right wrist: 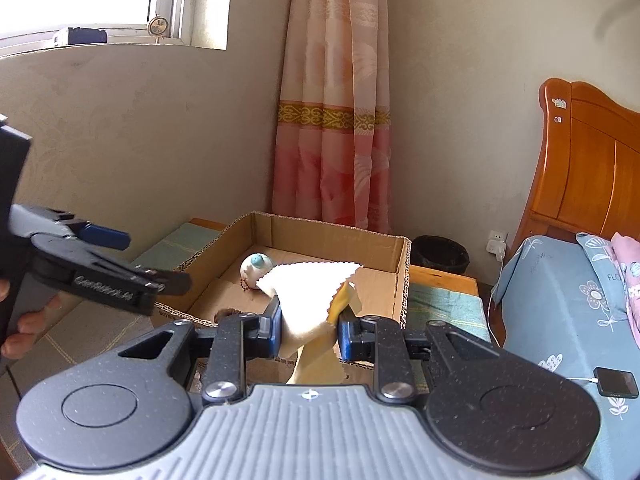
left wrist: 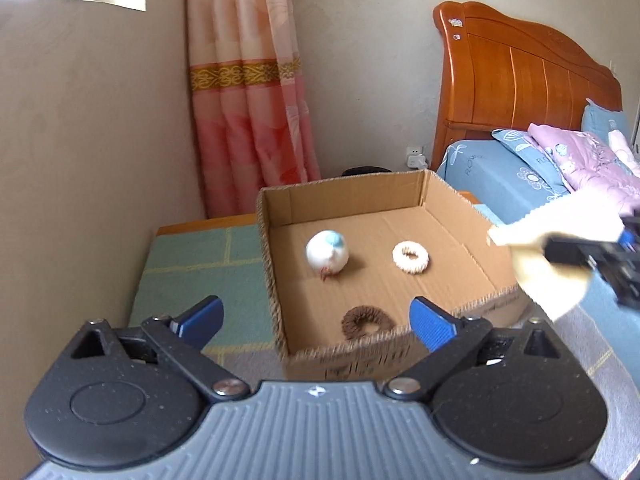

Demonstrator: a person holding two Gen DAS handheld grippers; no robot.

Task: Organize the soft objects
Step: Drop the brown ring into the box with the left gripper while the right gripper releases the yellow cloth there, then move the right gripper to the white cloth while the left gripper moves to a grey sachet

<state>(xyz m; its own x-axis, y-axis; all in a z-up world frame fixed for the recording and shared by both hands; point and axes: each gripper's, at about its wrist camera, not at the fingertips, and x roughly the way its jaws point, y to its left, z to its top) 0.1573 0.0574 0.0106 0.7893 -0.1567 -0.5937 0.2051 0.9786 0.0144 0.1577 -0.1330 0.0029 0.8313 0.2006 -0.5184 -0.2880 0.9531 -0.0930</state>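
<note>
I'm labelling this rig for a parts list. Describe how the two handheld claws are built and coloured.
Both match. The left claw and right claw each have a ribbed grey body, two black speckled round housings, black linkage bars with silver screws, and blue finger pads. A small compass-like mark sits at the centre. Seen from the right camera, the left claw's side carries pale lettering, too blurred to read.

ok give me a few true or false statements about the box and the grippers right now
1. The open cardboard box holds a white plush ball. True.
2. The right gripper is empty. False: its jaws pinch a pale yellow cloth.
3. The left gripper has its jaws wide apart, nothing between them. True.
4. The brown ring scrunchie lies on the bed. False: it lies in the box, near its front wall.
5. A cream ring scrunchie lies in the box. True.
</note>
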